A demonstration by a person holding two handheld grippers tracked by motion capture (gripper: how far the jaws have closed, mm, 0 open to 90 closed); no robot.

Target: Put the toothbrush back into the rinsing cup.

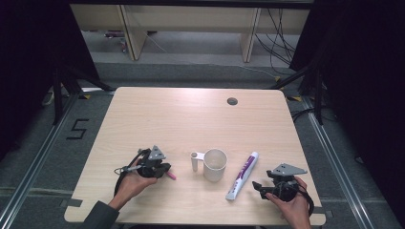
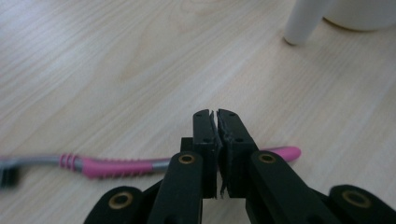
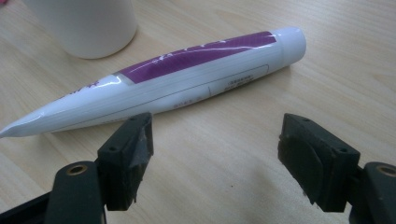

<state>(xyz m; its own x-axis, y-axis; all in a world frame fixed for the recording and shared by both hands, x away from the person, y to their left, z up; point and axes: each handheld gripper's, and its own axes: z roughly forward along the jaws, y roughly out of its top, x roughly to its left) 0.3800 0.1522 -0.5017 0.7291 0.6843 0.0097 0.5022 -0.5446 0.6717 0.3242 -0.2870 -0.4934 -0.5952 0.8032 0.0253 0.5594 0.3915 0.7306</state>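
Observation:
A pink and grey toothbrush [image 2: 116,166] lies flat on the wooden table [image 1: 191,119], its pink end [image 1: 171,176] poking out from under my left gripper [image 1: 162,169]. In the left gripper view the left gripper [image 2: 217,114] is shut, jaws pressed together just above the handle, with nothing visibly between them. A white and purple toothpaste tube [image 1: 242,175] lies right of a white cup [image 1: 215,164]. My right gripper [image 1: 258,187] sits right of the tube's flat end. It stands open [image 3: 215,135], with the tube [image 3: 187,74] just beyond its jaws, untouched.
The cup's handle [image 2: 303,21] stands a short way beyond the left jaws, and the cup [image 3: 84,23] is behind the tube. A round cable hole [image 1: 232,101] sits at the table's far side. Bare wood stretches across the far half.

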